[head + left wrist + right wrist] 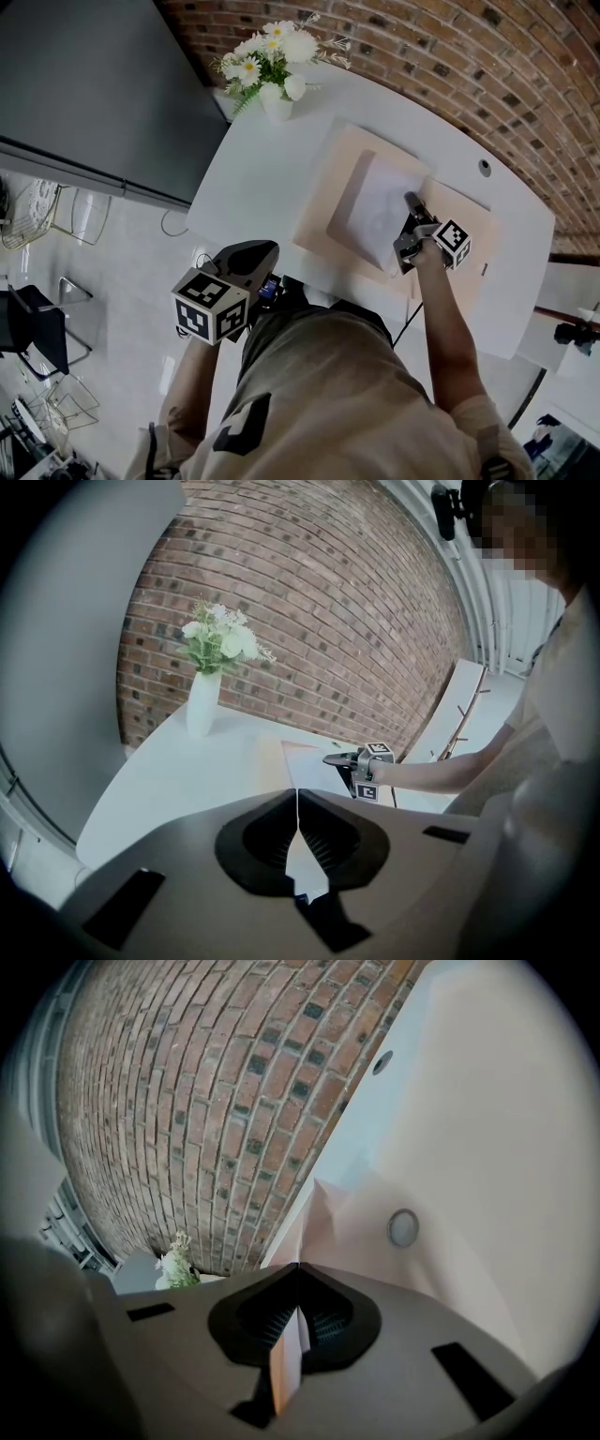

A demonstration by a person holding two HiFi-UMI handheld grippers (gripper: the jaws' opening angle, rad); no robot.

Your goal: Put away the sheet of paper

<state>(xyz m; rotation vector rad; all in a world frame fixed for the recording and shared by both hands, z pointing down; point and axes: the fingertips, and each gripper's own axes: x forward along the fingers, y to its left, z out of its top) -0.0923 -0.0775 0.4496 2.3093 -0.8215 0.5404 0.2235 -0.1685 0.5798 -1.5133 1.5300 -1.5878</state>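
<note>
One paper sheet (375, 211) in right tongs (411, 201)

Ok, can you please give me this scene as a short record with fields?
left gripper: shut, empty, held beside the table
right gripper: shut on the sheet of paper
sheet of paper: white, partly raised above the beige mat
table: white, with a vase of flowers near its far edge

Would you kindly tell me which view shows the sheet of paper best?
The head view: the whole sheet of paper shows, one edge pinched by the right gripper. The left gripper view shows it small and distant; the right gripper view, only the pinched edge.
</note>
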